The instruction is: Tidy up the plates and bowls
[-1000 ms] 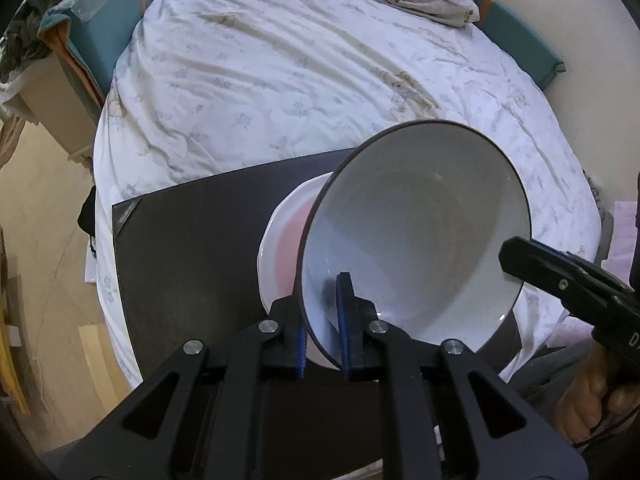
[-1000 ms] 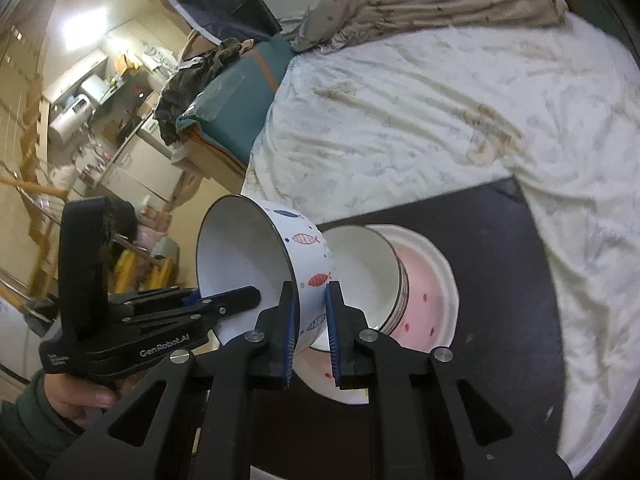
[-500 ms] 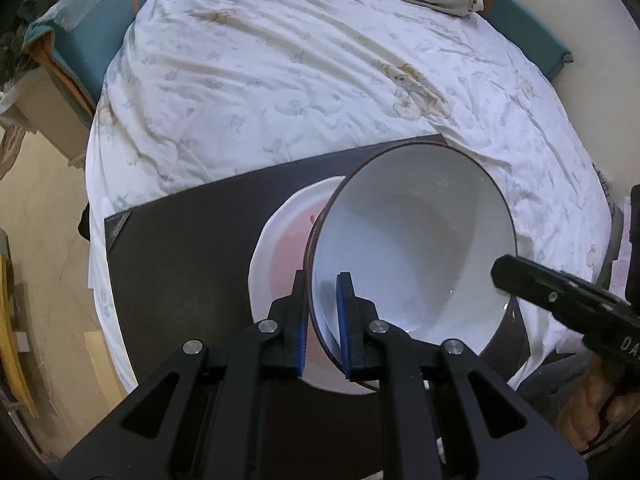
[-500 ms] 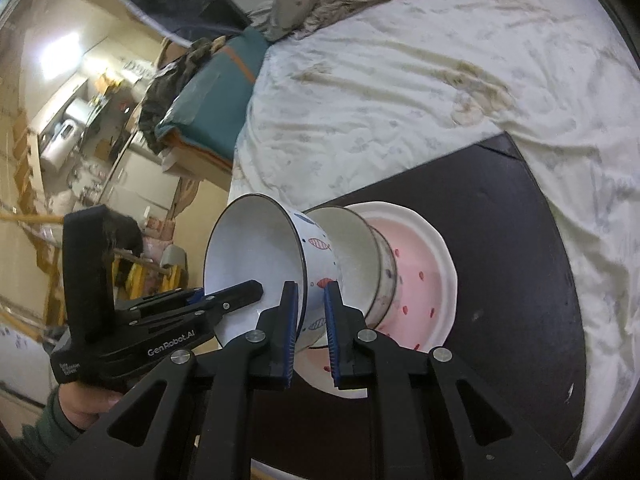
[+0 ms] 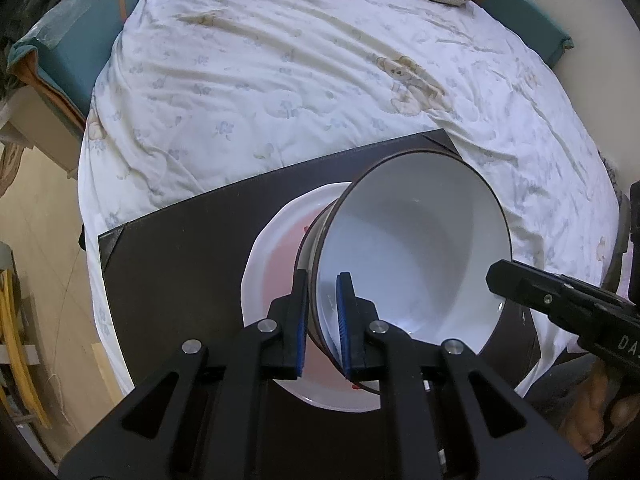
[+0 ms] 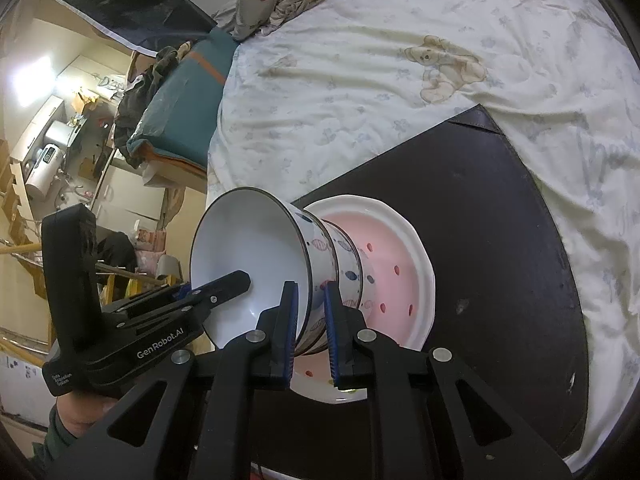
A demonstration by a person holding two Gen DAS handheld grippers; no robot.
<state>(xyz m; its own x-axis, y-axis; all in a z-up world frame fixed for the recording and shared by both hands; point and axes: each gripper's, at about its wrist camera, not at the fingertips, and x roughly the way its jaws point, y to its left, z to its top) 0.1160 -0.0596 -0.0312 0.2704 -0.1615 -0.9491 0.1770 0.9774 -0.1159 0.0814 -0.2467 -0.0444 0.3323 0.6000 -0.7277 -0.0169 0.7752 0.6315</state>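
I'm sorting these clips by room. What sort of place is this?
Most likely a bedroom in a lived-in home: a bed with a teddy-bear quilt fills the view, a dark board on it serves as work surface, and cluttered shelves stand beyond.

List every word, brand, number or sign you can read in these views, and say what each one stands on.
"GenRobot.AI": white print on the side of the left tool, seen in the right wrist view.
"DA": cut-off white letters on the right tool at the edge of the left wrist view; the rest is out of frame.
Small white print low on the left tool's handle: too small to read.
Grey script on the bedsheet at the right edge: not legible.
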